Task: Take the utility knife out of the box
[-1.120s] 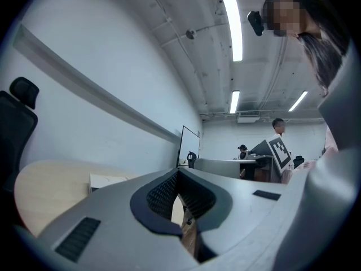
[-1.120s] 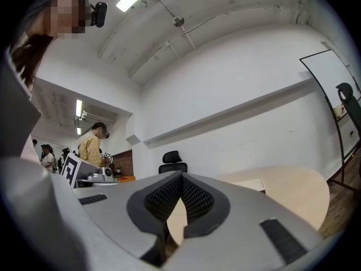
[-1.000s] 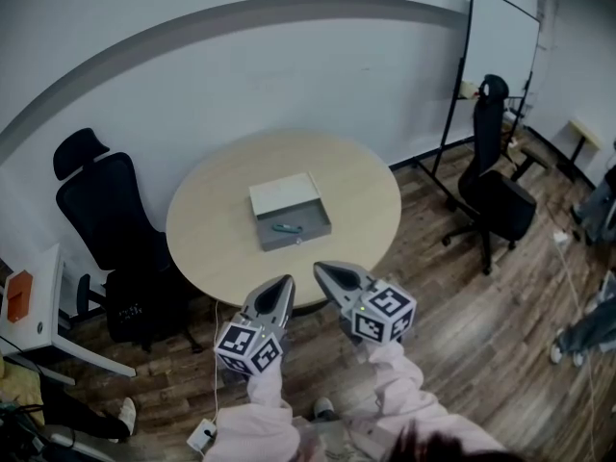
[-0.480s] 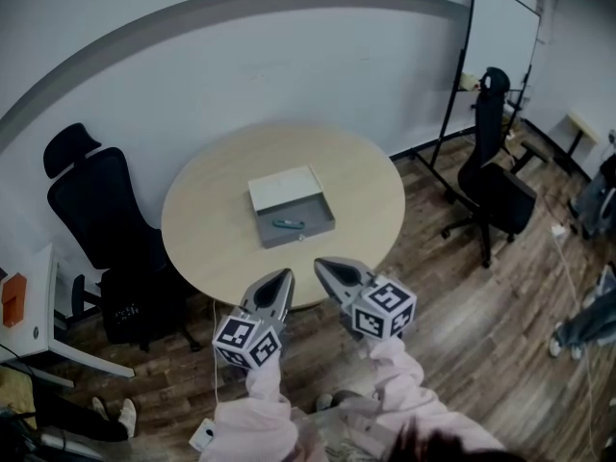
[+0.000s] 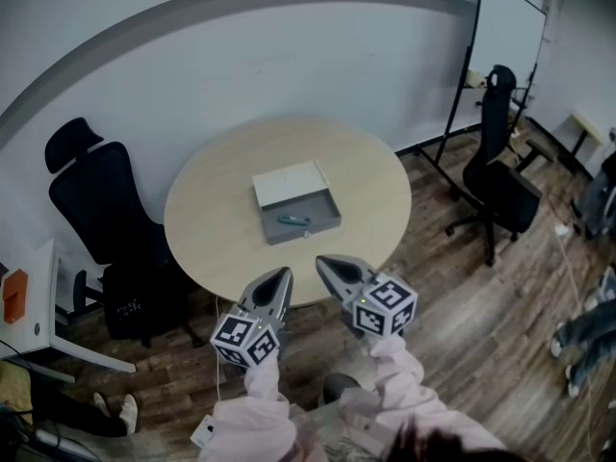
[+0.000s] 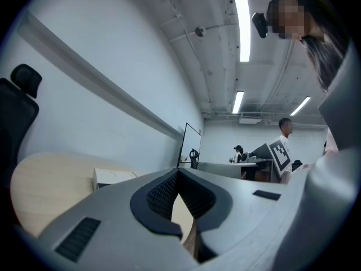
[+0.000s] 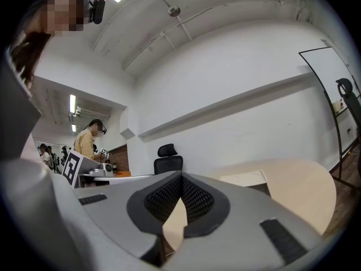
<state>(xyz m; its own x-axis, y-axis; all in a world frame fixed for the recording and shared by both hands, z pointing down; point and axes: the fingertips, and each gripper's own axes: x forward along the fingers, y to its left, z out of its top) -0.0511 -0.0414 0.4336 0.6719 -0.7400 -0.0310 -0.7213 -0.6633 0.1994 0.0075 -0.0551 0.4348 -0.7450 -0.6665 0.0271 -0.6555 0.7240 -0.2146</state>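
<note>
Box (image 5: 308, 231) further right than before; left tool (image 5: 285, 277), right tool (image 5: 321, 262) closed, empty; utility knife (image 5: 292, 221) tiny, indistinct.

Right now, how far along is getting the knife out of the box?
Done: the box is open on the table. In hand: nothing; the left gripper and right gripper are shut, empty, and short of the table's near edge. Left: everything else; the knife lies inside, to be reached, gripped and lifted out.
</note>
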